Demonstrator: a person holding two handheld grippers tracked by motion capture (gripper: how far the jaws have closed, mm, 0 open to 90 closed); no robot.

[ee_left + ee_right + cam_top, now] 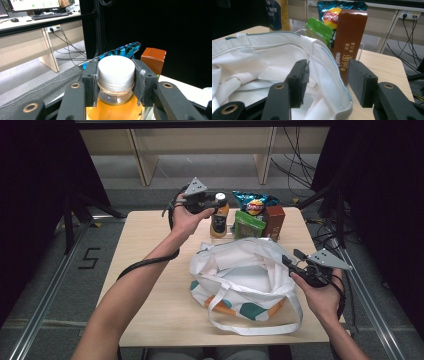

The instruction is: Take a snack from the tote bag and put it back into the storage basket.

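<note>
**Bottle gripped by its cap, bag rim between spread jaws**

At the far side of a wooden table (150,285), the left gripper (209,206) is clamped on a bottle (219,217) of orange drink. In the left gripper view its two black jaws press against opposite sides of the white cap (116,68), with the orange liquid showing just below. The person's left arm stretches forward across the table, the hand (186,217) wrapped around the gripper body, its grey plate on top.

The bottle is upright at the table's back edge, just beside a green packet (248,224), a brown box (273,221) and a blue bag of crisps (255,202) behind them.

Nearer the person, a white cloth bag (240,280) lies open on the table, one strap looping toward the front edge. The right gripper (294,260) sits at the bag's right rim, held low by the right hand (320,295). In the right gripper view its jaws are spread apart, one inside the bag's mouth, the other outside; the hemmed rim (332,75) runs between them, not pinched. The brown box stands just beyond the rim.
</note>
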